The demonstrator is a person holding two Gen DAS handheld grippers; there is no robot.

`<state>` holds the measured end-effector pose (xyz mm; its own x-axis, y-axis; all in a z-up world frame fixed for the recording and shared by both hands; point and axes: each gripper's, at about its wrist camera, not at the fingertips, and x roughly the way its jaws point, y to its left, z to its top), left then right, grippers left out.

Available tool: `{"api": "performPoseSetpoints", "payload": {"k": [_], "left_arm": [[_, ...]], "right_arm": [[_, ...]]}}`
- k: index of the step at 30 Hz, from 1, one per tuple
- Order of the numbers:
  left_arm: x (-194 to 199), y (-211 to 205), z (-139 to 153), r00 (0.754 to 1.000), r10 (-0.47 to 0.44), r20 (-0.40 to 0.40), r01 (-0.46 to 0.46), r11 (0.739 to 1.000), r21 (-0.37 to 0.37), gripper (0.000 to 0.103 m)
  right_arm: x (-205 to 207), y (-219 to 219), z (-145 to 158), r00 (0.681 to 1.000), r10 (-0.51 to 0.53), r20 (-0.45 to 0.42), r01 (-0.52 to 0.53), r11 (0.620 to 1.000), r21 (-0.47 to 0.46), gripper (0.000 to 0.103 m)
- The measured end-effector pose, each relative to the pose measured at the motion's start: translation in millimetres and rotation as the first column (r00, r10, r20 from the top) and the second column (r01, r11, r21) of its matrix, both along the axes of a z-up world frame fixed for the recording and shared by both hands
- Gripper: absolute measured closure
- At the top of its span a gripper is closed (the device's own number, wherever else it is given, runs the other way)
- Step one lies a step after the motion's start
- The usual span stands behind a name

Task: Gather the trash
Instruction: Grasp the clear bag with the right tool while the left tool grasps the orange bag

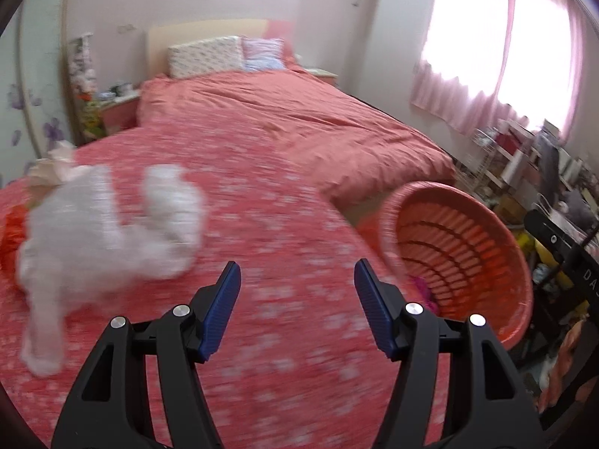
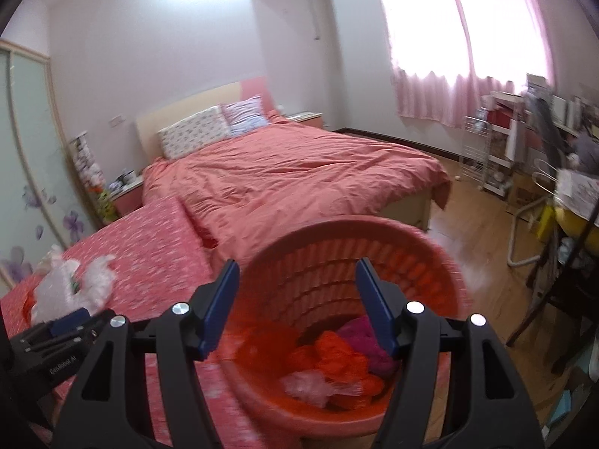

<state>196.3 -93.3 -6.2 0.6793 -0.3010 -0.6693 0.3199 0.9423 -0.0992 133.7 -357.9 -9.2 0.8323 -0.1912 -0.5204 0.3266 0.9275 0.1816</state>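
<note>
On the patterned red bedspread (image 1: 269, 224), far left: a crumpled heap of white plastic bags (image 1: 101, 232), blurred, with something orange under its left edge. Not yet collected. Left gripper (image 1: 297, 292) points at bare bedspread just right of the heap; jaws apart, nothing between them. Right of that, the orange slatted basket (image 1: 498, 262) stands beside the bed. Right gripper (image 2: 297, 292) hangs over the basket mouth, jaws apart and empty. Inside lie orange, magenta and clear plastic wads (image 2: 337, 366). Reads as between drops: both hands free. Next move likely needs the left gripper swung leftward onto the white heap, then closing on a fold.
</note>
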Motion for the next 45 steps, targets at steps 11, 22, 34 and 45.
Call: {"api": "performPoseSetpoints", "payload": {"k": [11,22,34,45], "left_arm": [[0,133,11,0.969,0.242,0.041,-0.242,0.97,0.004,0.04],[14,236,4,0.891,0.454,0.007,-0.454,0.891,-0.032,0.04],[38,267,-8,0.879,0.471,-0.072,-0.476,0.874,-0.094,0.04],[79,254,-19,0.871,0.467,-0.152,-0.483,0.871,-0.094,0.04]], "right_arm": [[61,132,-5,0.96,0.27,-0.07,-0.271,0.963,-0.004,0.044],[151,226,-28,0.903,0.391,-0.178,-0.381,0.92,0.09,0.055],[168,247,-55,0.872,0.392,-0.292,-0.395,0.917,0.052,0.077],[138,194,-54,0.906,0.327,-0.268,-0.326,0.944,0.049,0.077]]}}
